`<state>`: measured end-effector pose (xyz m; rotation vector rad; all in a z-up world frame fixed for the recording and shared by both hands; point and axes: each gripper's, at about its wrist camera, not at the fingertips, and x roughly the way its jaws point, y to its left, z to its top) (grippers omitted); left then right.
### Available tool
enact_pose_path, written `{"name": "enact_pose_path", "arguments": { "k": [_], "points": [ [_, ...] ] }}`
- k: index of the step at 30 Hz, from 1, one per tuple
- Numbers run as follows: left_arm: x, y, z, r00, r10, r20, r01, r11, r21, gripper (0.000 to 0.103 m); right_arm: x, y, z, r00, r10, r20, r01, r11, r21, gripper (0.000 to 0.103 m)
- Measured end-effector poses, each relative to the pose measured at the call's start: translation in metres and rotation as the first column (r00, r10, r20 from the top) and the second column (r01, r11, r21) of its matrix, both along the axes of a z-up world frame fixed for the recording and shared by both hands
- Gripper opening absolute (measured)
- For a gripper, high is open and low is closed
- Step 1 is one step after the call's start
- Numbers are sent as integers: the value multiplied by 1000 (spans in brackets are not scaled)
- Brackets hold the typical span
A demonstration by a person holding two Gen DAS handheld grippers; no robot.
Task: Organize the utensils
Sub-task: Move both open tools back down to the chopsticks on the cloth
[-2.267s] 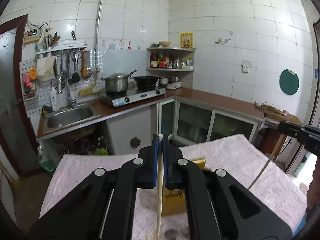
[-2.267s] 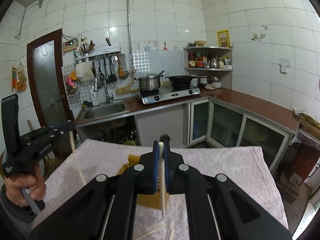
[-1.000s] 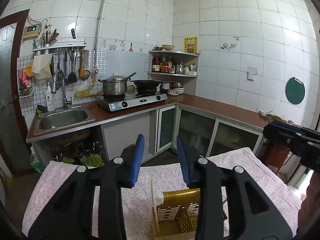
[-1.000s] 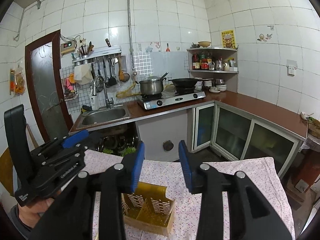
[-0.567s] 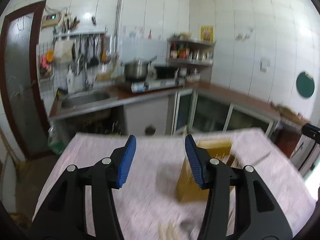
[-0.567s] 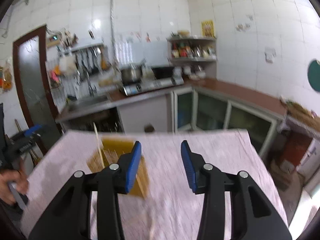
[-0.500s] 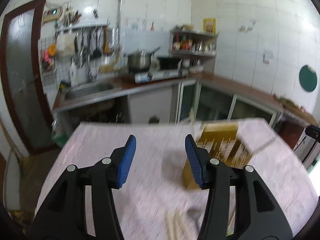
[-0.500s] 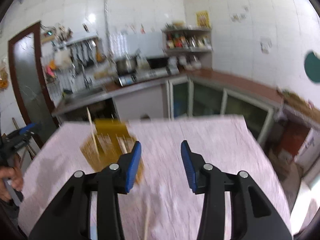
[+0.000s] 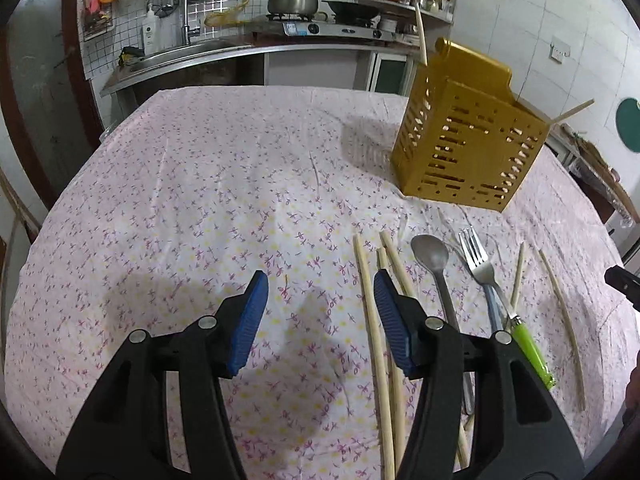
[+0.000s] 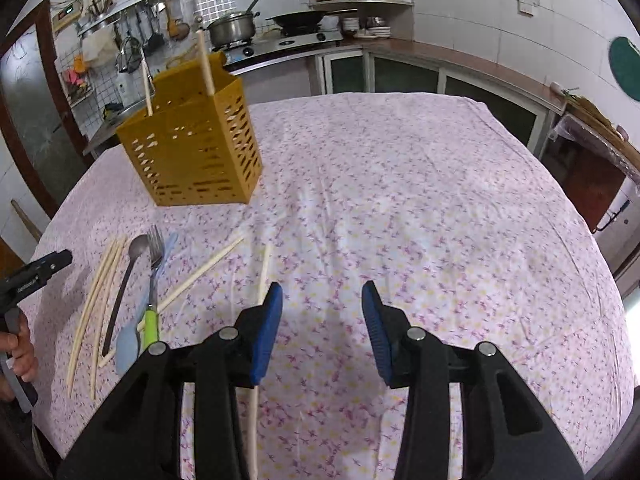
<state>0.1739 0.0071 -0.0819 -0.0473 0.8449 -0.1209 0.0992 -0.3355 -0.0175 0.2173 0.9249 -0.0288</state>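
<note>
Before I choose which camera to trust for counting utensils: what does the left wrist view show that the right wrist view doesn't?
Left only: a sink seen plainly, and the right gripper's tip.
Right only: a pale blue spoon, the left gripper and the hand holding it.
Both: yellow holder with two chopsticks, metal spoon, fork, loose chopsticks.

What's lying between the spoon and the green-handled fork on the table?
Only bare floral tablecloth separates the spoon from the fork, clearest in the left wrist view.

The left gripper [image 9: 318, 312] and right gripper [image 10: 322, 326] both hover with jaws spread wide, holding nothing.
</note>
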Motion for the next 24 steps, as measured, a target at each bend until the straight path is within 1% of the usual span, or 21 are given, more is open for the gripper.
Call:
{"name": "enact_pose_path", "arguments": {
  "k": [5,7,12,17,21,24],
  "points": [
    [19,-12,-6,999,-24,-35,25,1000,18,53,16,13,-4,999,27,-17,-27,999,-22,41],
    [30,-24,-8,998,-33,-55,35,999,33,53,23,18,-5,999,39,-29,-40,999,-36,41],
    [51,-40,-17,995,-52,-85,57,997,58,53,43,29,-15,996,56,-63,-59,997,-44,41],
    [67,-45,-29,990,-58,-130,66,996,59,46,61,41,-26,991,80,-103,-85,995,-48,41],
    [72,-46,-31,988,-71,-134,80,995,57,43,72,48,-37,986,96,-133,-103,994,-42,41],
    [74,-50,-32,987,-88,-137,97,993,59,37,81,52,-45,983,100,-157,-107,994,-39,40]
  ]
}}
